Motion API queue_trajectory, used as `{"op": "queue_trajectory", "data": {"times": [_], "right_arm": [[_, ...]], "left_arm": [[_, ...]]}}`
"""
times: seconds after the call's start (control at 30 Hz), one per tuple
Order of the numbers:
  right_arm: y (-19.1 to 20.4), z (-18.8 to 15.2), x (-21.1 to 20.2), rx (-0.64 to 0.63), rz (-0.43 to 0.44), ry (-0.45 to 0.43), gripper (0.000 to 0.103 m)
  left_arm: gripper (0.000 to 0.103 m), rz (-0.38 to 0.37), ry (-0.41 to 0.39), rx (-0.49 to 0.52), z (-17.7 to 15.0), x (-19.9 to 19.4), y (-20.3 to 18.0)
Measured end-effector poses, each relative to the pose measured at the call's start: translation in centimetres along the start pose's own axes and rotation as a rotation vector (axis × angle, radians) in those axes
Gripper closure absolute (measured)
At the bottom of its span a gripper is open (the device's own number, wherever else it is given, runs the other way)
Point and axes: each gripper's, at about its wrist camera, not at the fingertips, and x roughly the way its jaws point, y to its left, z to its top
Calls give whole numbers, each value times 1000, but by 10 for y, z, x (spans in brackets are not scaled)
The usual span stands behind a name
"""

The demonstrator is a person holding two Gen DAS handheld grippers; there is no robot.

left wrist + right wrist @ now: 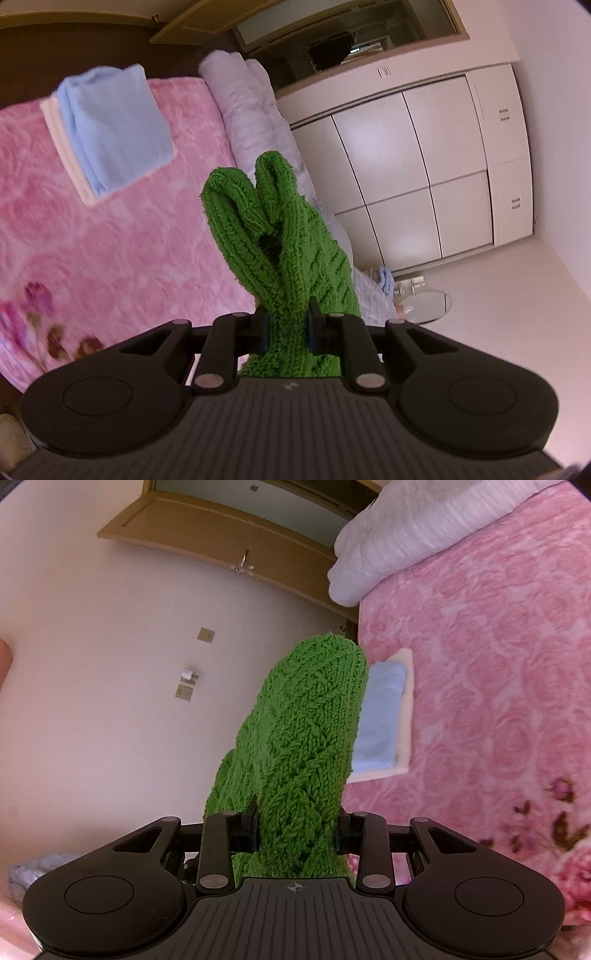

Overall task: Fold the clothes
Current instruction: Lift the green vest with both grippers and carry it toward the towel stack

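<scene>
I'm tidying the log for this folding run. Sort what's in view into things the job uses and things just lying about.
In use:
- green knitted garment, clamped in both grippers
- left hand-held gripper
- right hand-held gripper
- pink bedspread
- folded light blue cloth, apparently already done

Lying about:
- rolled white quilt
- wardrobe
- round glass table

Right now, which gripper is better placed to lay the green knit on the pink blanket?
Probably the left gripper: in its view the pink blanket lies ahead beside the green knit. The right gripper, also clamping it, mostly faces the wall.
</scene>
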Motion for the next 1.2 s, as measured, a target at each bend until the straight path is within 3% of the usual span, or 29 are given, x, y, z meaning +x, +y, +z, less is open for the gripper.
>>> {"op": "queue_trajectory", "data": {"times": [0.23, 0.63, 1.1, 1.2], "right_arm": [[8, 12, 71, 33, 4, -13, 70], [-6, 62, 200, 120, -20, -18, 70], [-34, 43, 256, 248, -162, -108, 69], [-39, 49, 277, 247, -170, -118, 69]], "left_arm": [[89, 19, 5, 26, 74, 11, 27], [89, 79, 65, 29, 199, 66, 74], [89, 76, 305, 26, 270, 123, 153], [89, 81, 324, 43, 289, 134, 165]]}}
